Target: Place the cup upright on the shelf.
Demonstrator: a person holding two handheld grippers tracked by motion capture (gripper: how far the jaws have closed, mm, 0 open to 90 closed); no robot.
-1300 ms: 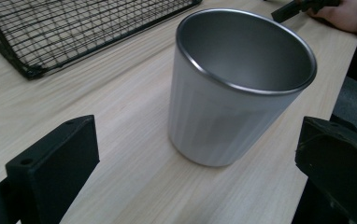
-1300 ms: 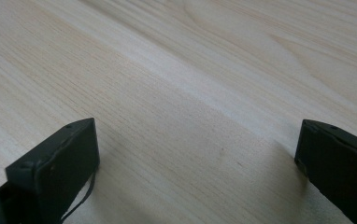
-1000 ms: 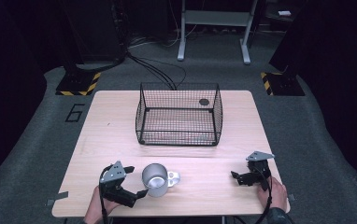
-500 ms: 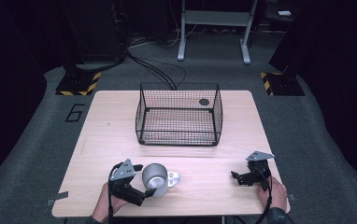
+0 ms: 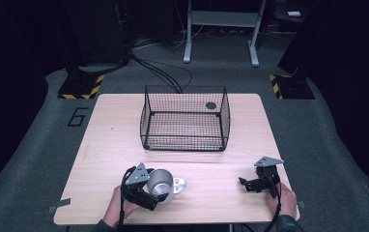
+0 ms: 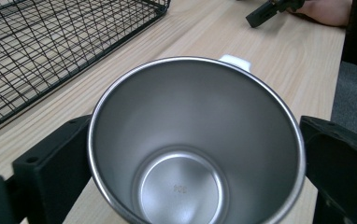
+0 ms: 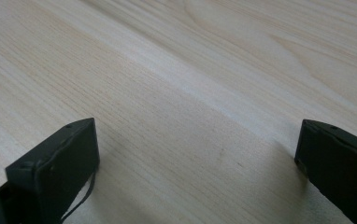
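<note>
At the near edge of the table [image 5: 110,145], the left gripper [image 5: 152,192] has its jaws set on either side of a steel mug [image 5: 161,181], each jaw against the wall just under the rim; in the left gripper view the mug [image 6: 195,144] sits between the two black jaws, mouth open toward the camera, with its white handle [image 6: 235,60] on the far side. The mug stands near the table's front edge, left of centre. To the right, well apart from the mug, the right gripper [image 5: 251,183] rests low over the wood, its jaws spread wide with bare tabletop [image 7: 190,93] between them. Farther back, at the middle of the table, stands a black wire basket [image 5: 185,121] with a small dark disc [image 5: 211,105] at its far right side.
</note>
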